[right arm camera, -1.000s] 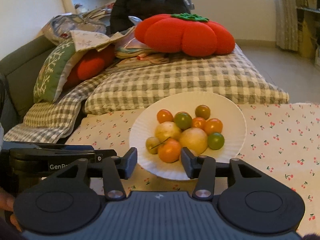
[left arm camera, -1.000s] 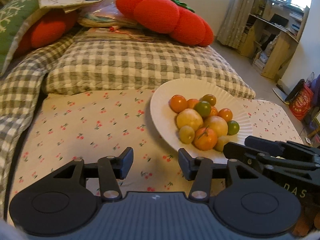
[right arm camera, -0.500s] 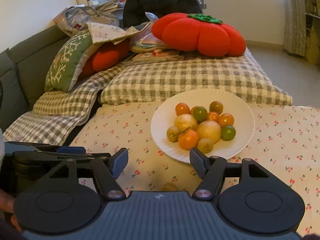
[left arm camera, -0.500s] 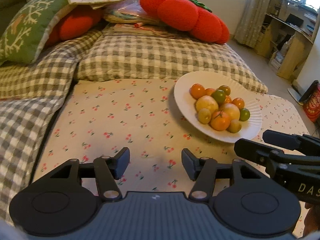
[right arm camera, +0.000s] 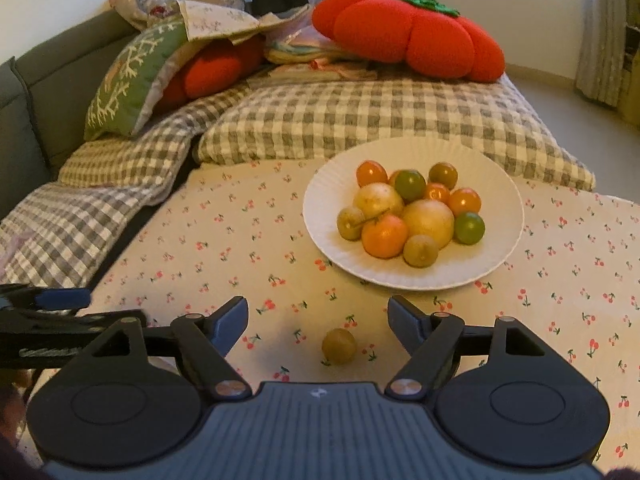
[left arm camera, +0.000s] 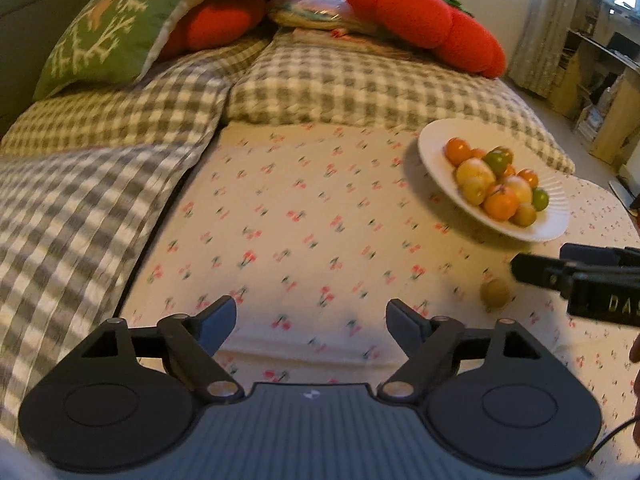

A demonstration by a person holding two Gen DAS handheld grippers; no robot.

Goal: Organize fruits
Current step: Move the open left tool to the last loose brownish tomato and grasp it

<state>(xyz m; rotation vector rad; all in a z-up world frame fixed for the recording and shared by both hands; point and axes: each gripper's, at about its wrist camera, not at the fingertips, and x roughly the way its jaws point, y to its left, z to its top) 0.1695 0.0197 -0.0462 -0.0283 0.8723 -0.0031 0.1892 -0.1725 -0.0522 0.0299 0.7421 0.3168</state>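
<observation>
Right gripper point(right arm camera: 318, 316), jaws spread and empty, hovers over a single olive-green fruit point(right arm camera: 339, 346) lying loose on the cherry-print cloth point(right arm camera: 224, 240), between and just short of the fingertips; the white plate point(right arm camera: 496, 184) with the piled fruit sits at 12 o'clock from it, well apart from the stray. Left gripper point(left arm camera: 312, 316) is likewise spread and holds nothing, with the same fruit point(left arm camera: 495, 294) at its 2 o'clock, beside the right gripper's arm. The step in hand appears to be collecting the stray — the next move calls for lowering the right fingers around it and closing gently (small and round, it may roll), then carrying it to the plate.
</observation>
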